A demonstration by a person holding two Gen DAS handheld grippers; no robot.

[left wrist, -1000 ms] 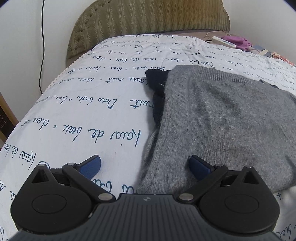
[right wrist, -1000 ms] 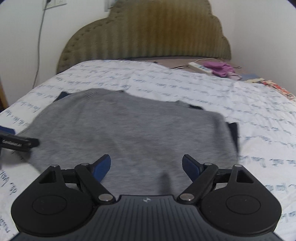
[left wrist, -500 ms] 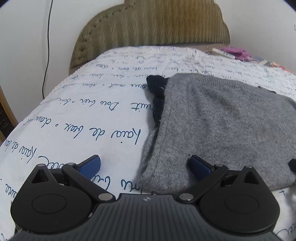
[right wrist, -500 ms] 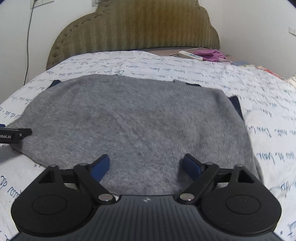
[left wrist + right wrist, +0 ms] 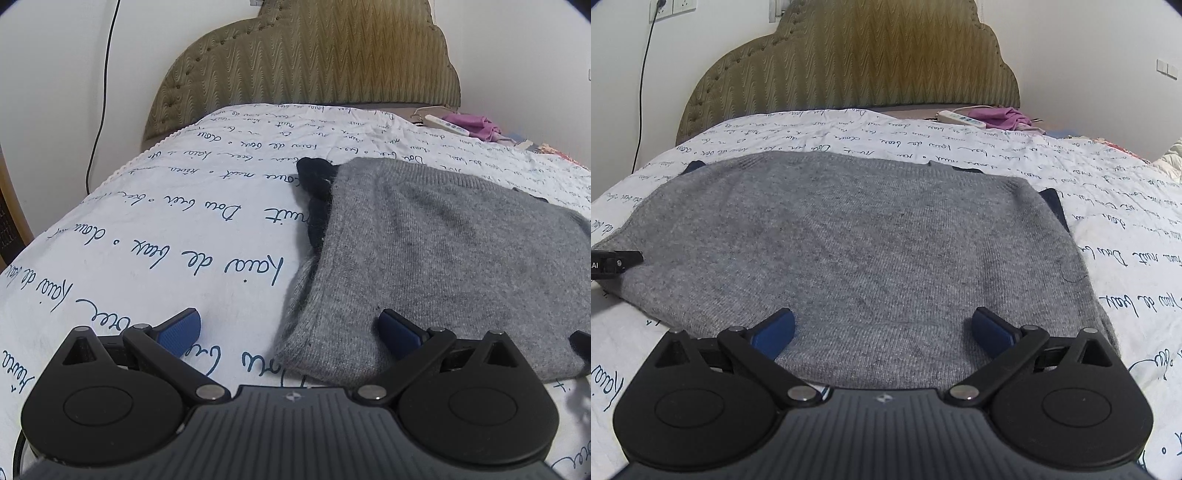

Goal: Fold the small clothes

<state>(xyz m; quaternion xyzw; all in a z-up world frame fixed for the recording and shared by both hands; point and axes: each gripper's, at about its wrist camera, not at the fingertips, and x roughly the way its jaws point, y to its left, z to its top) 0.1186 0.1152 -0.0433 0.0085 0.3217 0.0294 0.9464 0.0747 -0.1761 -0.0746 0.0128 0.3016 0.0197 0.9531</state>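
The grey sweater lies flat on the bed, already doubled over, with dark blue cloth peeking out along its left edge and far corners. My right claw sits low over the near hem, jaws spread wide after just opening, with the knit below them but nothing pinched. My left claw is also wide open, straddling the sweater's near left corner: one pad over the sheet, the other over the wool.

As I judge it, the step in hand is taking the near edge for the next fold. To do it well I should press both claws down into the mattress so the pads catch every layer, including the blue one underneath, not just the top knit. I'd close on both sides together, lift evenly, and carry the hem straight toward the headboard so the edges stay square.
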